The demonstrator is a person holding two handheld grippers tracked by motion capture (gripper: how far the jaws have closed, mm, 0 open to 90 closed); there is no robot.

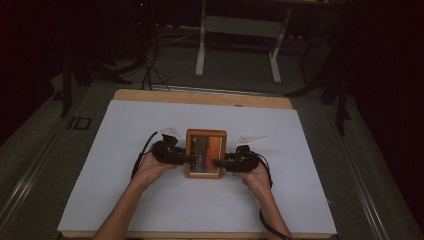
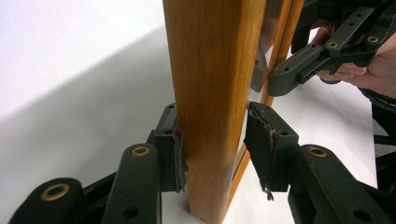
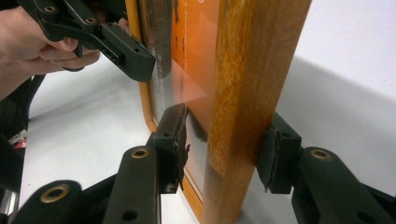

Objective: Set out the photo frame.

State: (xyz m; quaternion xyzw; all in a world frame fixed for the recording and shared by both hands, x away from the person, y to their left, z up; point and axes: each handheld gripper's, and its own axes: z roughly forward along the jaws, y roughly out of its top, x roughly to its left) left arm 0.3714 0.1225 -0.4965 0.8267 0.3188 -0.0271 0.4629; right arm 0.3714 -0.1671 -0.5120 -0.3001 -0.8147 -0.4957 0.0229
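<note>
A wooden picture frame (image 1: pixel 205 134) stands on its lower edge on the white sheet, its orange picture facing the person. My left gripper (image 1: pixel 190 159) straddles its left rail. In the left gripper view the frame (image 2: pixel 210 70) is between the jaws of my left gripper (image 2: pixel 212 144). The back pad (image 2: pixel 180 154) touches the wood, and the front pad (image 2: pixel 261 144) stands a sliver off it. My right gripper (image 1: pixel 216 162) grips the right rail. In the right gripper view my right gripper (image 3: pixel 224 149) has both pads against the frame (image 3: pixel 252 70).
The white sheet (image 1: pixel 200 210) covers a wooden table (image 1: pixel 200 97), with bare room all around the frame. Beyond the far edge are a white table stand (image 1: pixel 237 30) and cables (image 1: pixel 150 70) on the dark floor.
</note>
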